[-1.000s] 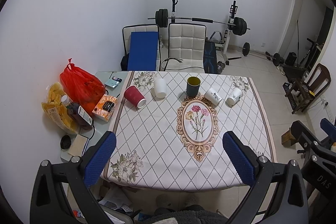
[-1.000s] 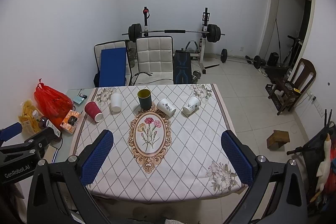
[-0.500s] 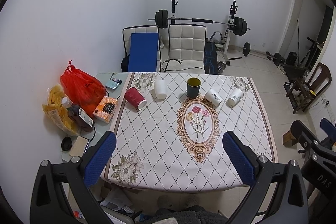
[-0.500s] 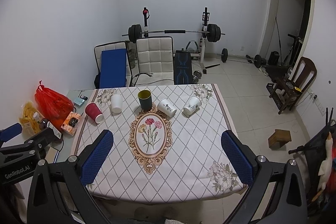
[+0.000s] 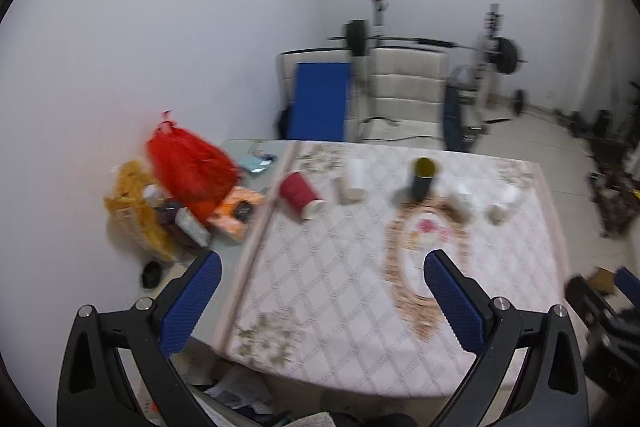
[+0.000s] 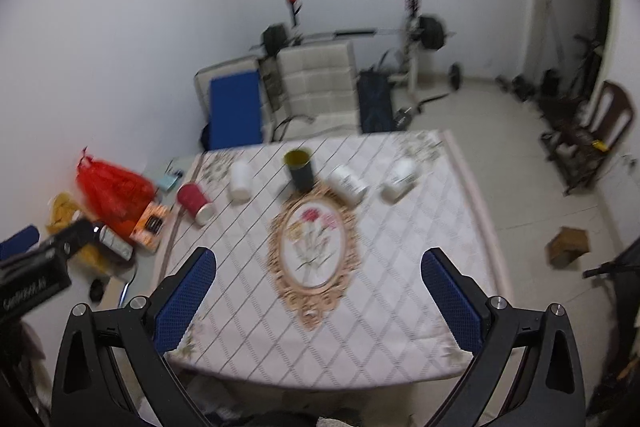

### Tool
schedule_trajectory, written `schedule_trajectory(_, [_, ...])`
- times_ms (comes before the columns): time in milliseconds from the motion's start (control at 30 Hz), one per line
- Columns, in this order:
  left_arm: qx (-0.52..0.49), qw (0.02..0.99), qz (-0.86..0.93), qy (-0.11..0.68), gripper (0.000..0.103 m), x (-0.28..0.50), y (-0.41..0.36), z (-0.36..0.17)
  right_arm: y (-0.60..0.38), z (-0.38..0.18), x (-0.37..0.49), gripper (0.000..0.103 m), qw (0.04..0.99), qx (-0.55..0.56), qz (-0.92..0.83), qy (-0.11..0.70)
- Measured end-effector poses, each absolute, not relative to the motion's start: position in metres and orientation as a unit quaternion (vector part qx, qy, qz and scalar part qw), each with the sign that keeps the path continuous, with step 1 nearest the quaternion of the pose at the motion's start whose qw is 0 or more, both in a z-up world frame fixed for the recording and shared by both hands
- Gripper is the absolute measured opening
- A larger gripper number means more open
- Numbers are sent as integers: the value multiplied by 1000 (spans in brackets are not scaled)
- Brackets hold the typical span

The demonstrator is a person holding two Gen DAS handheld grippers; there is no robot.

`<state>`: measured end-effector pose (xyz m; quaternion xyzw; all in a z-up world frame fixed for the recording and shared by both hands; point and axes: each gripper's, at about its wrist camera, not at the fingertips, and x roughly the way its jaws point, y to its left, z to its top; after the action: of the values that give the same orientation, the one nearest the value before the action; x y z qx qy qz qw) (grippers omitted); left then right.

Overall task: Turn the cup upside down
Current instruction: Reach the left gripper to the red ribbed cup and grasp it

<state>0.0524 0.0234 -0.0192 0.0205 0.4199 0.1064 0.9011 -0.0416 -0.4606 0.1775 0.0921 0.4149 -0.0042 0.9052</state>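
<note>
Several cups stand in a row at the far side of the table. A red paper cup (image 5: 300,194) (image 6: 195,201) lies on its side at the left. Beside it stands a white cup (image 5: 355,175) (image 6: 240,177), then an upright dark cup (image 5: 423,178) (image 6: 299,169) with a yellow inside. Two white cups (image 6: 347,183) (image 6: 399,177) lie on their sides at the right. My left gripper (image 5: 320,291) and right gripper (image 6: 320,287) are both open and empty, held above the table's near edge, far from the cups. Both views are blurred.
The table carries a diamond-pattern cloth (image 6: 384,251) with a flower medallion. A red bag (image 5: 188,167), a yellow bag and an orange box (image 5: 236,213) crowd its left end. Chairs (image 6: 316,87) and a barbell rack stand behind it. A small box (image 6: 568,245) lies on the floor at the right.
Both grippers have swung and moved forward toward the table; the left view has turned left and the right view has tilted. Both stay open. The cups have not moved.
</note>
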Motion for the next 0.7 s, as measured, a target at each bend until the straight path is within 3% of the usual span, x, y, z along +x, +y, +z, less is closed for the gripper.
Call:
schedule_trajectory(333, [8,844,162,512,103,144,102,-114,-386,58,73,103,866,90,69,487])
schedule_trajectory(700, [-45,772,140,618,103,278,173,-218,-298,-55,220,103,820,83,36,565])
